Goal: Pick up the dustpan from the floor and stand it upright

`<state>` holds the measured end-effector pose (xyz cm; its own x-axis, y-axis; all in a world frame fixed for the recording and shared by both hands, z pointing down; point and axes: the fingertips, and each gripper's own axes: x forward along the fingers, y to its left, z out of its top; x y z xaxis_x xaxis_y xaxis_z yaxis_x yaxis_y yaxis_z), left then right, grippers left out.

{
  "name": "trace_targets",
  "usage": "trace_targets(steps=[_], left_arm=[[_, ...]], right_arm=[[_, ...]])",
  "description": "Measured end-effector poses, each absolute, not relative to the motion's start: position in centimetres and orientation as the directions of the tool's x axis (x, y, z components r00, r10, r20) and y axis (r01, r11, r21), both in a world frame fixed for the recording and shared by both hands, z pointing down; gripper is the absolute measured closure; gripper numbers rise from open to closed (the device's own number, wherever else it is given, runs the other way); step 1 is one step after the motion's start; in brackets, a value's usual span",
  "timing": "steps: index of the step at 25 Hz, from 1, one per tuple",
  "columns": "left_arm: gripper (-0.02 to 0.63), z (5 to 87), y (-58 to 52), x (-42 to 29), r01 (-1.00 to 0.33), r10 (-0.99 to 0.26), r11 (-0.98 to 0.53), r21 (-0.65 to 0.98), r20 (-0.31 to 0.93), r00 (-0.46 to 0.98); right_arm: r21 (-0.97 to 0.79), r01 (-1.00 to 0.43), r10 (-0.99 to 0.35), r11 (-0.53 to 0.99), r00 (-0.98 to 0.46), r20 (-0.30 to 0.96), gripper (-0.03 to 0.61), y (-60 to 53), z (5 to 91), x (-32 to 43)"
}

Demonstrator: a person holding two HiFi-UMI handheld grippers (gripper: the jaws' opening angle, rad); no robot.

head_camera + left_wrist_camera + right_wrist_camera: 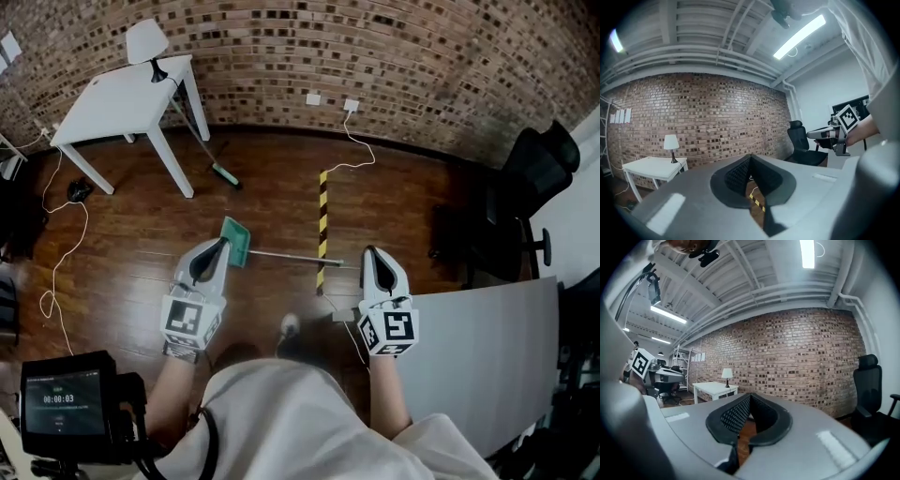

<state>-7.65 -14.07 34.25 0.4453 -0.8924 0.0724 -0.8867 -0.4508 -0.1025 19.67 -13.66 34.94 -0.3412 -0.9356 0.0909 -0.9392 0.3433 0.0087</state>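
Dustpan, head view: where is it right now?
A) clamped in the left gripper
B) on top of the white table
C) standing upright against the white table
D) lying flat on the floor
D: the green dustpan lies flat on the wood floor, its long handle crossing the yellow-black tape strip. The left gripper and right gripper are shut and empty.

You hold both grippers level ahead of your body, well apart, with your left forearm (167, 398) and right forearm (386, 398) reaching forward. Your left gripper (217, 250) has its jaws pressed together with nothing between them. Your right gripper (372, 255) is likewise closed and empty.
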Motion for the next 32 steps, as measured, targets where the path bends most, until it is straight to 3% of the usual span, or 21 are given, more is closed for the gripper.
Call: trace_targets(steps=[7, 17, 25, 32], left_arm=[[0.612, 36.0, -19.9, -6.4, -0.879, -0.88, -0.471, -0.072, 0.118, 0.461], [0.612, 37.6, -24.1, -7.9, -0.855, -0.853, -0.514, -0.065, 0.144, 0.502], [0.612, 41.9, -27.6, -8.2, -0.808, -0.796, -0.588, -0.046, 0.209, 0.568], [0.612, 49.2, -31.7, -3.8, -0.726, -0.707, -0.687, -0.036, 0.267, 0.655]], right_arm=[[-0.019, -0.958, -0.952, 0.286, -0.286, 0.104, 0.565, -19.4, 35.4, 22.2], [-0.037, -0.971, -0.958, 0.238, -0.241, 0.154, 0.565, -22.1, 37.6, 20.1], [0.031, -0.991, -0.958, 0.127, -0.115, 0.263, 0.565, -23.9, 44.6, 20.1], [0.036, -0.999, -0.954, 0.022, -0.01, 0.301, 0.553, -25.4, 52.7, 23.2]])
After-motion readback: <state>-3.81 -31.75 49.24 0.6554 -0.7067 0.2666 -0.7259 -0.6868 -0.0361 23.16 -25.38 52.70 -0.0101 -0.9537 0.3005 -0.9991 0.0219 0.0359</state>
